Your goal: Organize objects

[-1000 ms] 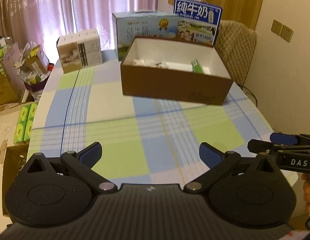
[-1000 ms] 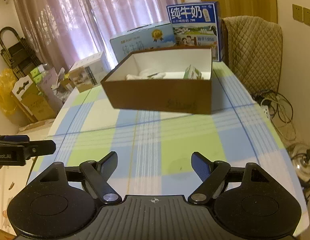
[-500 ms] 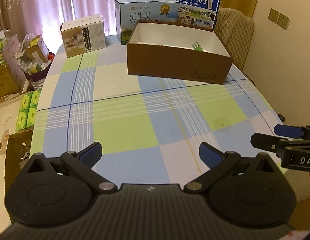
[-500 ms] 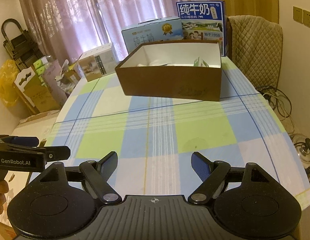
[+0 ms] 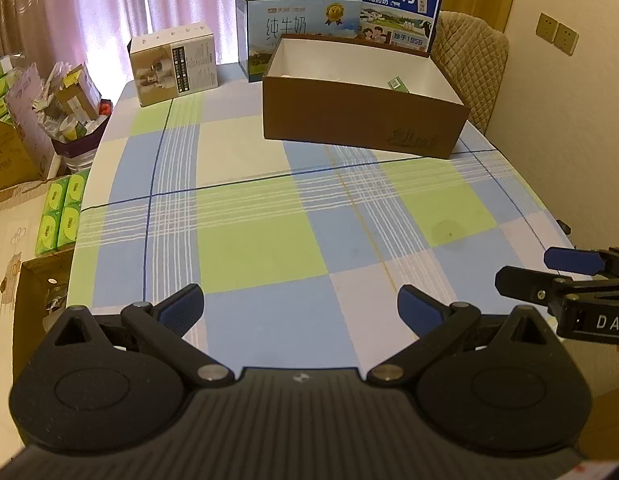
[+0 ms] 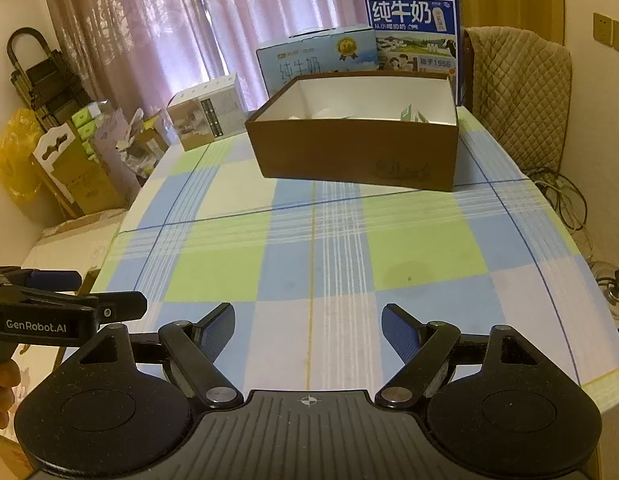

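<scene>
A brown open box (image 5: pixel 361 120) (image 6: pixel 353 152) with a white inside stands at the far side of the checked tablecloth (image 5: pixel 293 208) (image 6: pixel 329 248). Inside it lie a small green carton (image 5: pixel 398 85) (image 6: pixel 411 114) and some white items (image 6: pixel 325 114), partly hidden by the wall. My left gripper (image 5: pixel 301 306) hangs open over the table's near edge with nothing between its blue pads. My right gripper (image 6: pixel 307 326) is open too, empty, beside it on the right. Each gripper shows at the edge of the other's view.
Behind the brown box stand two blue milk cartons (image 5: pixel 297 28) (image 5: pixel 397 12) and a white-and-tan box (image 5: pixel 173 64). A quilted chair (image 6: pixel 517 92) is at the far right. Cardboard boxes, green tissue packs (image 5: pixel 61 212) and bags crowd the floor on the left. Cables (image 6: pixel 561 196) lie right.
Both grippers have drawn back from the brown box toward the table's near edge, so more tablecloth shows. Their jaws have stayed as wide as before.
</scene>
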A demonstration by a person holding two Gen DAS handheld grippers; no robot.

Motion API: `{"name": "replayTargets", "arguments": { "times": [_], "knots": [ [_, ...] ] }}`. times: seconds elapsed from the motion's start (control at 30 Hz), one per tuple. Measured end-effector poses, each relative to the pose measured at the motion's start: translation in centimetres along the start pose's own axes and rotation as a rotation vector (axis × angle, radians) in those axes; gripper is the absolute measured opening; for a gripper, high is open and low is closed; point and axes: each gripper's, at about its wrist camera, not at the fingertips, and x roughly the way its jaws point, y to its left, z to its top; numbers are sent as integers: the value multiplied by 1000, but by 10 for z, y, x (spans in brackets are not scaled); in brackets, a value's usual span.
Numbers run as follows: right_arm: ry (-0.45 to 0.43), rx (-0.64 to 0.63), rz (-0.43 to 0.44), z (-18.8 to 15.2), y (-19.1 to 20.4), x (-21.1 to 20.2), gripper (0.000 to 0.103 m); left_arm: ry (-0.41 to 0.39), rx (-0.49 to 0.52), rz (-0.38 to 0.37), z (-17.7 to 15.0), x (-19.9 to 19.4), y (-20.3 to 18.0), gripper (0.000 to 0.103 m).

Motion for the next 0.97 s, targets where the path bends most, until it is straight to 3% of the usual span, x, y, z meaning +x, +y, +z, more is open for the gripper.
{"name": "replayTargets", "arguments": {
  "times": [0.97],
  "knots": [
    [40,1,16,6,-10,15,78,27,-1,6,6,14,-8,102]
  ]
}}
